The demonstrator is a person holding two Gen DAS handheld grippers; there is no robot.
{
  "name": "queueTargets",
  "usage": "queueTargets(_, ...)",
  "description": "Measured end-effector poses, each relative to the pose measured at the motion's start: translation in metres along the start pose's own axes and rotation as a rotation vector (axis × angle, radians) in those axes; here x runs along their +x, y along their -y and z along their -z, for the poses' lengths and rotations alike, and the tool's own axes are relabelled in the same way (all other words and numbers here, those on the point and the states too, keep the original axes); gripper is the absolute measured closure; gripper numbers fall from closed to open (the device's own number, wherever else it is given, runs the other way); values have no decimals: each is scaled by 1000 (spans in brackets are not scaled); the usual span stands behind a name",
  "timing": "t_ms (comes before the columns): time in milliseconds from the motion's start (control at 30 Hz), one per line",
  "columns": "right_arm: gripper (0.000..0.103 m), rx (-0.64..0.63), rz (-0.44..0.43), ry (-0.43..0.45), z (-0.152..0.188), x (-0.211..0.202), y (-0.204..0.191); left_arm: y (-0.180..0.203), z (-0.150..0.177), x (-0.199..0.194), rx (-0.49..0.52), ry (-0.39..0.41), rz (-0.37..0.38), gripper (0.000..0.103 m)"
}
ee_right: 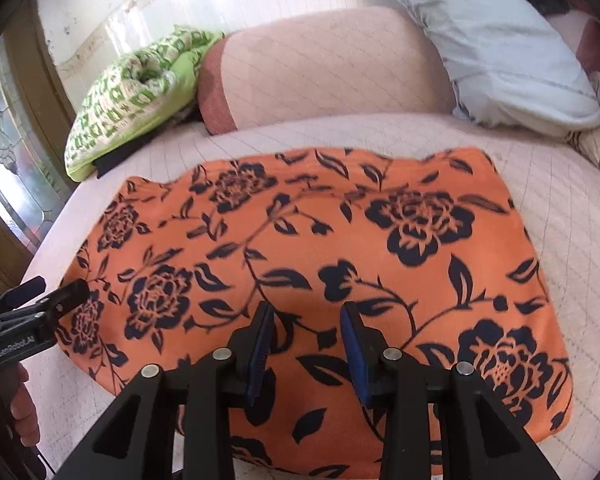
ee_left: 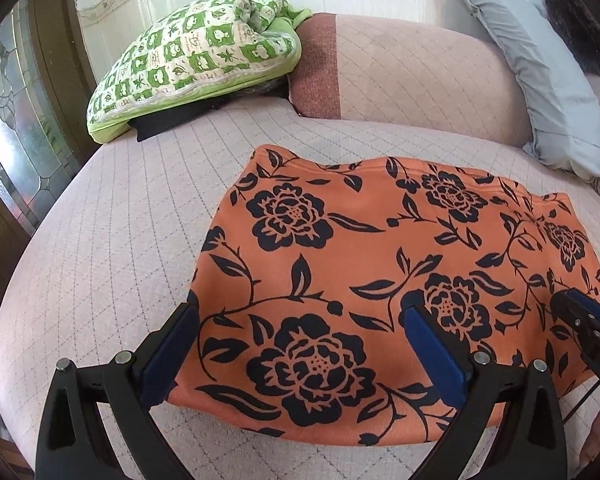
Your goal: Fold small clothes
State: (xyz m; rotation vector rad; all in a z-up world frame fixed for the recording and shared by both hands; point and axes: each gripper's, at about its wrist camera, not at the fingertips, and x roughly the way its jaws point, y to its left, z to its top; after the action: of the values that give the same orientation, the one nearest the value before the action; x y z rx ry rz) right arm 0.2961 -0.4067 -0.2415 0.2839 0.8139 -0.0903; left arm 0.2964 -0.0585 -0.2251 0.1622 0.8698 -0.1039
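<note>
The orange floral garment (ee_left: 380,280) (ee_right: 320,264) lies flat on the quilted bed (ee_left: 120,220) (ee_right: 560,216), spread as a broad rectangle with its long edges running left to right. Its black flower-and-leaf print faces up.

Left tongs (ee_left: 300,312): the two blue-padded fingers (ee_left: 172,344) stand wide apart over the near left portion of the garment. The left finger sits at the garment's left edge; the right finger sits over the cloth, further toward its middle. No fabric is pinched between them. In the right wrist view the left tongs (ee_right: 66,294) appear at the garment's left edge, seen from the side.

Right tongs (ee_right: 306,320): the fingers stand apart with a moderate gap, positioned over the near middle of the garment. Orange cloth shows in the gap between them; nothing is clamped. In the left wrist view the right tongs (ee_left: 572,304) enter from the right, their tips over the garment's right portion.

Beyond the garment, near the far end of the bed: a green patterned quilt (ee_left: 196,56) (ee_right: 136,96) at the left, a pink bolster (ee_left: 412,72) (ee_right: 320,68) at centre, and a grey pillow (ee_left: 540,72) (ee_right: 500,48) at the right, all well apart from the garment.
</note>
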Motion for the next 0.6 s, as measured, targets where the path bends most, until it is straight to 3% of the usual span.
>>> queueTargets(167, 65, -16, -22, 17, -2, -5, -4, 1, -3, 0, -28, -13, -3, 0)
queueTargets(267, 65, -25, -35, 16, -2, -7, -7, -10, -1, -5, -95, -30, -6, 0)
queueTargets(467, 65, -18, -56, 12, 2, -11, -10, -82, 37, -10, -444, -109, -6, 0)
queueTargets(600, 65, -16, -64, 15, 7, -14, -14, -98, 66, -12, -601, -182, 87, 0)
